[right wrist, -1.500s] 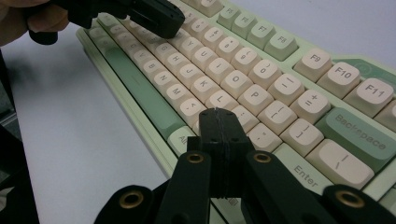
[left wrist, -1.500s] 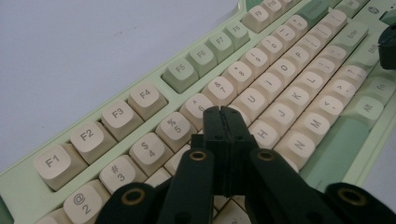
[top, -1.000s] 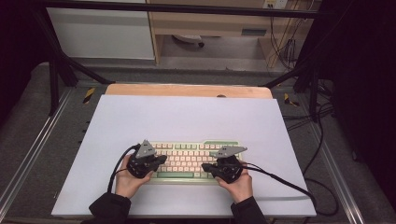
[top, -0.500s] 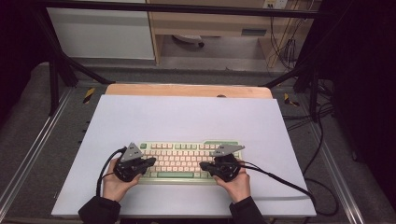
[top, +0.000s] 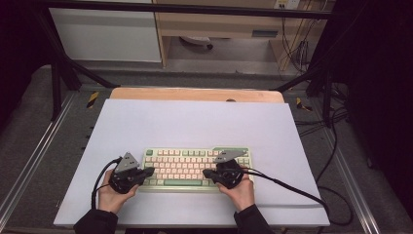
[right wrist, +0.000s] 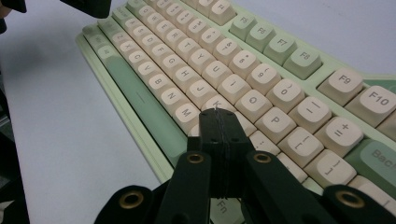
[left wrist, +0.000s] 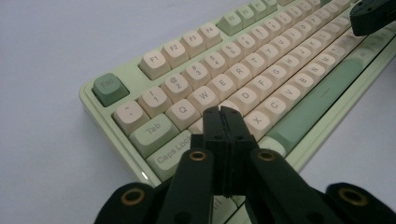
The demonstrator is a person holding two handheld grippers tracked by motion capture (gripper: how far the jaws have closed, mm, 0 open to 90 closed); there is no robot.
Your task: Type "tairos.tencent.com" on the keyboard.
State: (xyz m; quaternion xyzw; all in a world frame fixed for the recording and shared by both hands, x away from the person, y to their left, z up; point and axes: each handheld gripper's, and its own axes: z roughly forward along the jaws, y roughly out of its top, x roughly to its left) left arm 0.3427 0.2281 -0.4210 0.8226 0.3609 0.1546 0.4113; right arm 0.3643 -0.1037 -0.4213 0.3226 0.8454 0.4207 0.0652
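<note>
Pretty dim room overall. The table [top: 146, 122] had a pale lavender-white top with a wooden strip [top: 195, 94] along the far edge, grey carpet [top: 29, 122] around it, and cables [top: 297, 48] dangled at the back.

You've got a pale lavender mat [top: 195, 122] covering most of the table, wooden tabletop edge [top: 195, 94] showing past its far side. Black frame bars [top: 63, 73] at both sides, loose cables [top: 336, 146] trailing off right, cabinet [top: 107, 34] behind.
</note>
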